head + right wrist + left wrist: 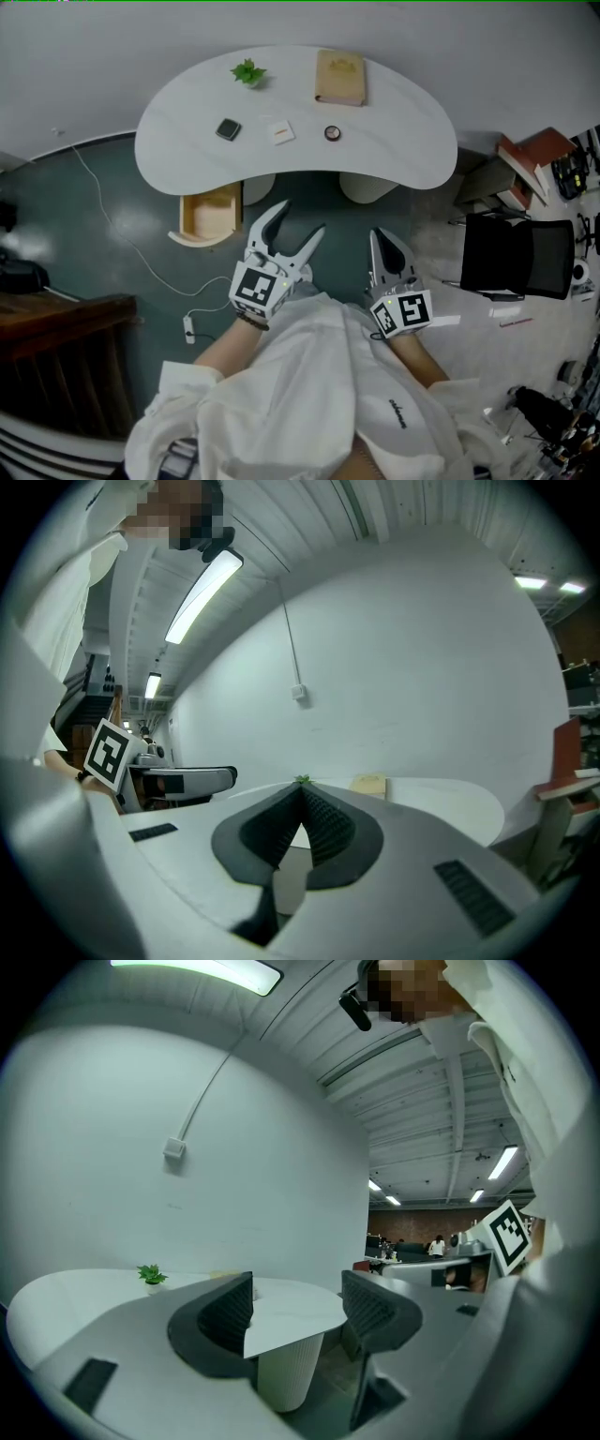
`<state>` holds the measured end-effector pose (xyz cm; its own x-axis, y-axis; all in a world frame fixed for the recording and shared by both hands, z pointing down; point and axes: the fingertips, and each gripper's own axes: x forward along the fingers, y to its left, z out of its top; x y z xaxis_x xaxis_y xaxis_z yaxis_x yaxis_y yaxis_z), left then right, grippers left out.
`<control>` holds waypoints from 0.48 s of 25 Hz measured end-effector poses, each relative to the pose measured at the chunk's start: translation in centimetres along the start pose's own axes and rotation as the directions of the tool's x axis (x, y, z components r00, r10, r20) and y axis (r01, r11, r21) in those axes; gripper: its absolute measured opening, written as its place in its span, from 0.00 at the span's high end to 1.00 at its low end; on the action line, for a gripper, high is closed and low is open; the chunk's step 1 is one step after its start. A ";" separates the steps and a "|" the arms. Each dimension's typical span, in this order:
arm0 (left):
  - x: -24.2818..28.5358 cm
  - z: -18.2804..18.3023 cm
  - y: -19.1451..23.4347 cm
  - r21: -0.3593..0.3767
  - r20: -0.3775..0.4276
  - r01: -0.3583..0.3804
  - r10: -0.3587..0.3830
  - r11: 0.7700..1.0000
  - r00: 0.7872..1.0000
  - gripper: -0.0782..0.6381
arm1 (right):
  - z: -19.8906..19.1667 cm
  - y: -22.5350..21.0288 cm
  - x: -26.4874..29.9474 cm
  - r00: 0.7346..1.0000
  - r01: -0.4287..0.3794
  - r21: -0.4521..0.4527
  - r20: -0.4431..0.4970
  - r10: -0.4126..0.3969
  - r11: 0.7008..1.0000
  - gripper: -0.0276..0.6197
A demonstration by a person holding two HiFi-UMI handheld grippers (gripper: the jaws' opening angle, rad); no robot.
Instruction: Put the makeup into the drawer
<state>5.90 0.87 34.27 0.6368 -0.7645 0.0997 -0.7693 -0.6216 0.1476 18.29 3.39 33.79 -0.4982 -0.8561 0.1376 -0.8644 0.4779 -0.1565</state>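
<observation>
Closest to me, my left hand-held gripper point(302, 217) has its two dark jaws wide apart, and there is nothing between them. Right next to it, my right hand-held gripper point(378, 236) has its jaws pressed together, and it holds nothing either. Both point toward the bench and are not close to it yet. A bit further on, the light wooden drawer point(210, 212) sticks out from under the left side of the white curved bench point(394, 150). It is open, and the inside looks bare to me, with no makeup in it. On top of the bench, near the front edge, three little things sit in a row. They are a small dark square case point(228, 129), a small white square packet with an orange mark point(279, 131), and a small round dark pot point(332, 133). I think these are the makeup, though they are too small for me to be sure. Further back are a small green plant point(248, 71) and a flat tan box point(339, 77). So I think the job has only just begun. The drawer is open and ready, which is good. But nothing has been picked up, and all three little things have yet to go from the bench top into the drawer.
</observation>
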 end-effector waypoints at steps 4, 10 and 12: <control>1.2 -0.2 1.3 0.004 -0.012 0.037 -0.037 0.999 0.999 0.48 | -0.2 -0.3 2.1 1.000 0.018 0.002 -0.004 -0.018 1.000 0.93; 2.8 0.3 2.9 -0.020 -0.026 0.050 -0.050 0.999 0.998 0.48 | 0.1 -0.5 4.3 1.000 0.025 0.010 -0.015 -0.025 1.000 0.93; 3.5 0.0 3.5 -0.018 -0.040 0.050 -0.050 0.999 0.998 0.48 | 0.1 -0.9 4.9 0.999 0.028 0.012 -0.018 -0.028 1.000 0.93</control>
<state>5.49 -3.96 35.17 0.6763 -0.7249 0.1309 -0.7357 -0.6557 0.1697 16.64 -1.32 34.50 -0.4752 -0.8653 0.1598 -0.8771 0.4513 -0.1644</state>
